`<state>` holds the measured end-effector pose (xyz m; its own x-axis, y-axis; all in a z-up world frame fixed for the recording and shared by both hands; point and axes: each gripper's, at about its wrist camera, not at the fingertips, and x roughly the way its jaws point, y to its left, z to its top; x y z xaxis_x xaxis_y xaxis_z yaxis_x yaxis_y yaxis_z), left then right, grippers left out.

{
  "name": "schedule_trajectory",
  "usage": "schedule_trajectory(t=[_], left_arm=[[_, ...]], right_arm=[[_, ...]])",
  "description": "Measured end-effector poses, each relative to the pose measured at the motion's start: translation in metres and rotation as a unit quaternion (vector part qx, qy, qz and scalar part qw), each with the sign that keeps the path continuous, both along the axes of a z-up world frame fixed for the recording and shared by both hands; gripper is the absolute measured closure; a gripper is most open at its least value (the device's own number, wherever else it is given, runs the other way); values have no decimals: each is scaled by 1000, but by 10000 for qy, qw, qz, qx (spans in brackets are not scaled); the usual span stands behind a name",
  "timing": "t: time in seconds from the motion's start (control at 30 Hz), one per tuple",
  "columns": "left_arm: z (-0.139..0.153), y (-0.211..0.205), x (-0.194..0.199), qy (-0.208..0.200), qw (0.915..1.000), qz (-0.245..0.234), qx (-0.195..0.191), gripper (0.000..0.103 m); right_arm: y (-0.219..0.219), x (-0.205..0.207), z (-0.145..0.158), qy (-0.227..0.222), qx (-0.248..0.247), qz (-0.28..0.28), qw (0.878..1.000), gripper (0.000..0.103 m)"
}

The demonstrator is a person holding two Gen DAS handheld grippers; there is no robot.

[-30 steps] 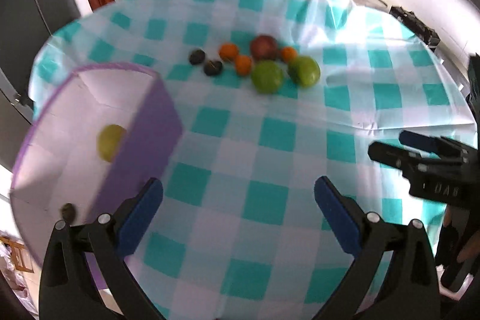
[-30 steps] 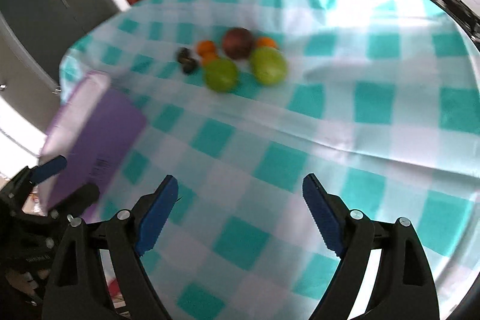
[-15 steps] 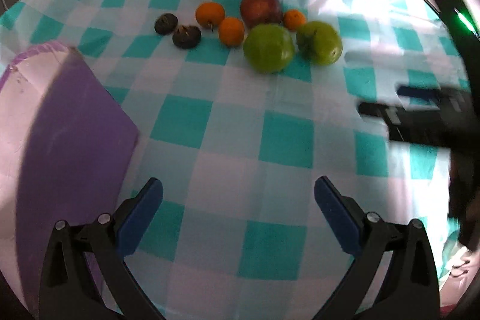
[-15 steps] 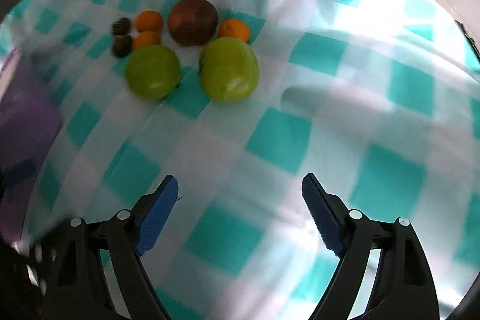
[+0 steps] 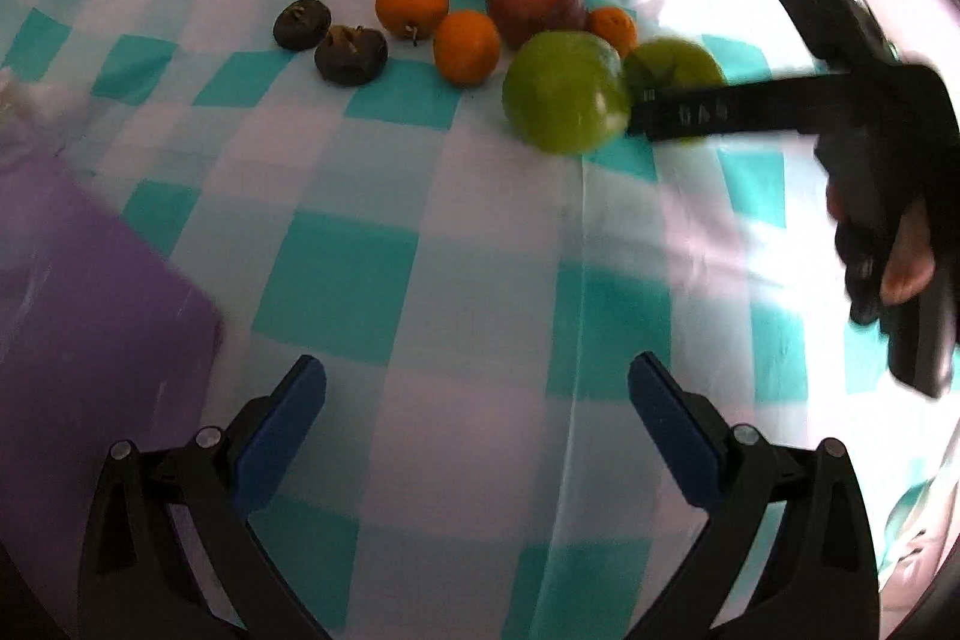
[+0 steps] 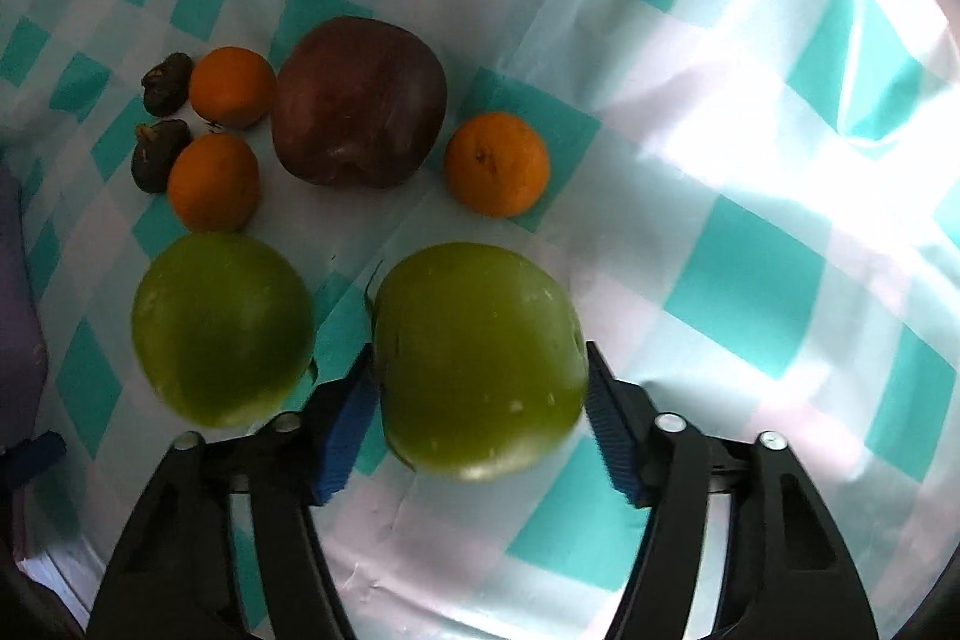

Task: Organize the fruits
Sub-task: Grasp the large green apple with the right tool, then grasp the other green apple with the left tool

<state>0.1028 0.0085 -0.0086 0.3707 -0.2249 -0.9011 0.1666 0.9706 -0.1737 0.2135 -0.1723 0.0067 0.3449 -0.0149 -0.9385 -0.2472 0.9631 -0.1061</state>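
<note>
On the teal-checked cloth (image 6: 750, 268) lie two green apples, a dark red apple (image 6: 360, 100), three small oranges (image 6: 497, 163) and two dark wrinkled fruits (image 6: 156, 154). My right gripper (image 6: 480, 388) points steeply down over the right-hand green apple (image 6: 480, 352). Its jaws are closing, and both blue pads touch the apple's sides. The other green apple (image 6: 222, 328) lies just to its left. In the left wrist view a black finger (image 5: 720, 109) of that gripper crosses the apple (image 5: 672, 61). My left gripper (image 5: 477, 400) hangs open over bare cloth, nothing between its pads.
A purple box (image 5: 90, 310) stands at the left edge of the cloth, close to my left gripper. A hand (image 5: 906, 250) holds the right gripper's handle at the right. The cloth is creased and glares brightly on the right.
Both grippers came down and moved toward the fruit. The right gripper's jaws, wide before, have narrowed around the right-hand green apple. The purple box slid toward the left edge of the views.
</note>
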Motion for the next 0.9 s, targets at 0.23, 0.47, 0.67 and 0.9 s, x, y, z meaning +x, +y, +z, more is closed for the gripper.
schedule_trajectory(t=[0.23, 0.47, 0.67, 0.9], left_arm=[[8, -21, 45, -271, 9993, 183, -191, 2], [3, -41, 85, -474, 9981, 386, -67, 2], [-2, -65, 90, -805, 9963, -101, 293, 37], [2, -73, 83, -951, 9932, -551, 378, 43]], right_arm=[[-20, -15, 8, -285, 225, -195, 9992, 45], [-66, -40, 28, -530, 570, -1125, 9906, 44], [-69, -62, 37, -599, 750, -1349, 9862, 44], [-66, -89, 34, -478, 895, -1516, 9832, 44]])
